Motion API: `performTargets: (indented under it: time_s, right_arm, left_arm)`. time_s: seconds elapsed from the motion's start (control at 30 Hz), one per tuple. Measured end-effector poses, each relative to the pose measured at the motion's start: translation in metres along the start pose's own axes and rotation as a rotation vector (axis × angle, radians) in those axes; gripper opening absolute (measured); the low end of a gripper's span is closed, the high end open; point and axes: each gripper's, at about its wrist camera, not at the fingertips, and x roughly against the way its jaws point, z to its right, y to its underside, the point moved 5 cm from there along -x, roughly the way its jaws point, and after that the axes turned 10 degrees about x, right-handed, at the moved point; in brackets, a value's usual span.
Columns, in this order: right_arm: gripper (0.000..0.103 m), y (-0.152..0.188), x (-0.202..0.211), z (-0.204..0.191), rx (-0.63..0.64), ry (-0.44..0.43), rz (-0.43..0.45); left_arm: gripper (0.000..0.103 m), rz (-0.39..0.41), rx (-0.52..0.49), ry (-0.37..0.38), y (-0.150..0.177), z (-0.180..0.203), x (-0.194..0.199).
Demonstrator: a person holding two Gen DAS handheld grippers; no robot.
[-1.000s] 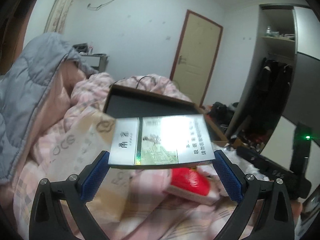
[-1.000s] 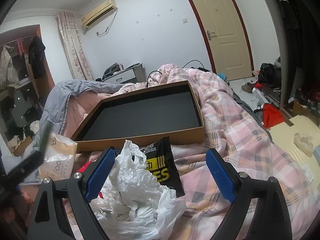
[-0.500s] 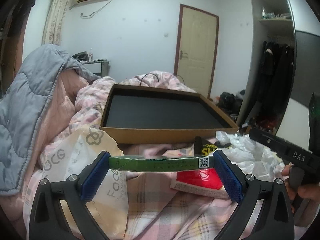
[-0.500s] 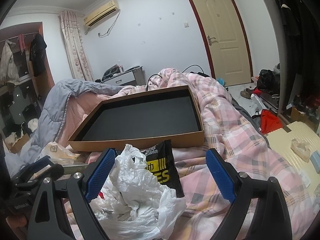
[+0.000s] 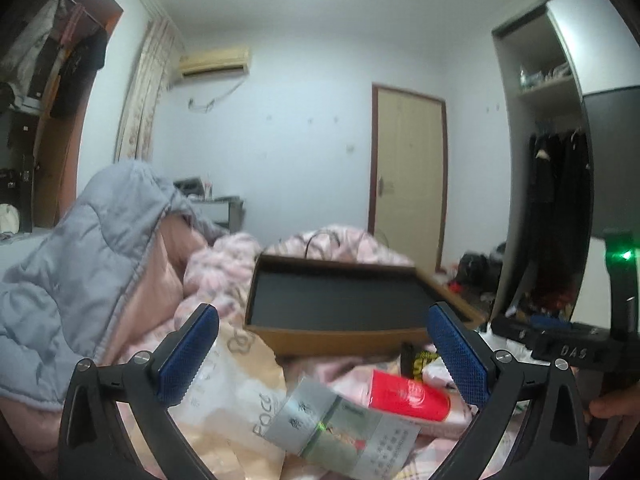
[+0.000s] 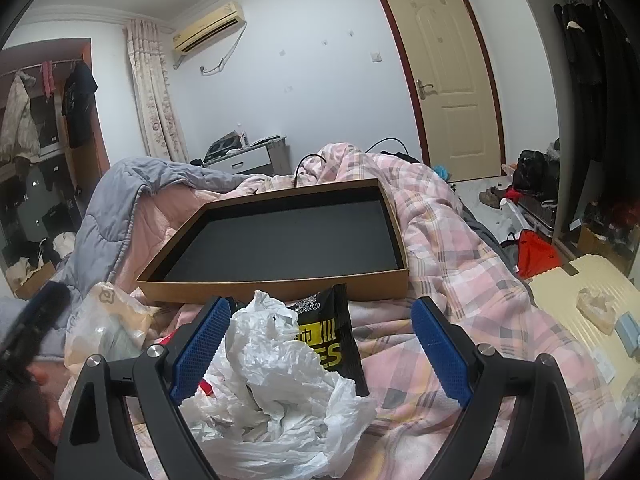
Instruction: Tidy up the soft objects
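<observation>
My left gripper [image 5: 320,354] is open and empty, raised above the bed. Below it lies a flat silver-green packet [image 5: 340,434] on a beige plastic bag [image 5: 232,396], beside a red packet [image 5: 408,394]. A brown cardboard tray [image 5: 336,338] with a black inside sits behind them. My right gripper [image 6: 320,346] is open and empty over a crumpled white plastic bag [image 6: 276,392] and a black-yellow snack packet [image 6: 326,338]. The tray [image 6: 276,284] lies just beyond them. The beige bag [image 6: 104,324] shows at the left.
The bed has a pink plaid quilt [image 6: 452,264] and a grey quilted cover [image 5: 80,264]. A cable [image 6: 384,146] runs behind the tray. A yellow suitcase [image 6: 592,312] lies on the right. The right gripper's body [image 5: 568,348] shows in the left wrist view.
My left gripper let go of the silver-green packet, which now lies on the beige bag, and tilted upward. The right gripper has barely moved.
</observation>
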Motion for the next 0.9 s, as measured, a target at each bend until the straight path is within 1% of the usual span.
performTargets:
  time_s: [0.17,0.27,0.37,0.43,0.5,0.6,0.7,0.9]
  right_arm:
    - [0.092,-0.002,0.001,-0.001,0.010,0.005,0.007]
    - [0.092,-0.002,0.002,-0.001,0.012,0.007,0.010]
    - [0.092,-0.003,0.004,-0.001,0.014,0.013,0.020]
    - [0.092,-0.004,0.009,0.000,0.014,0.030,0.048]
    - [0.092,-0.008,0.018,0.002,0.020,0.052,0.094]
    - [0.092,-0.012,0.024,0.000,0.037,0.067,0.139]
    - [0.092,-0.013,0.022,-0.004,0.057,0.069,0.147]
    - [0.092,-0.014,0.020,-0.004,0.066,0.070,0.155]
  left_arm:
    - [0.103,-0.021,0.024,0.028,0.000,-0.004,-0.006]
    - [0.103,-0.025,0.035,0.031,0.001,-0.006,-0.008]
    - [0.103,0.004,0.034,0.027,0.000,-0.007,-0.002]
    - [0.103,0.026,0.024,0.027,-0.001,-0.005,0.002]
    - [0.103,0.033,0.014,0.029,-0.001,-0.003,0.003]
    - [0.103,0.042,-0.002,0.029,-0.001,0.001,0.006]
    - [0.103,0.071,-0.011,0.032,-0.002,0.003,0.011]
    - [0.103,0.161,-0.052,0.049,-0.005,0.012,0.028]
